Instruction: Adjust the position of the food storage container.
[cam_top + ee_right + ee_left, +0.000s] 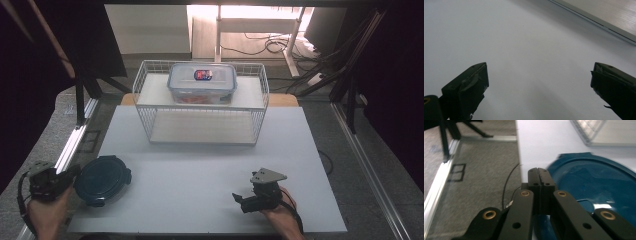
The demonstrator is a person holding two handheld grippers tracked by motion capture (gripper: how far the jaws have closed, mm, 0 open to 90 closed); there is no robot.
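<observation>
At the left edge of the mat (210,165), the left gripper (70,176) sits pressed together and empty beside the blue lid (102,180), while the right gripper (243,201) rests wide apart, ready to help.

Two handheld grippers, black throughout. Left gripper (539,173): flat black link bars with brass-ringed pivot holes and small dark screw holes, thin black cable trailing toward 7 o'clock. Right gripper (239,199): grey three-cornered plate on top at 12 o'clock, black cable looping toward 5 o'clock; worn, scuffed rubbery pads (474,81) on blocky black tips. Bare hands, no sleeves visible.
</observation>
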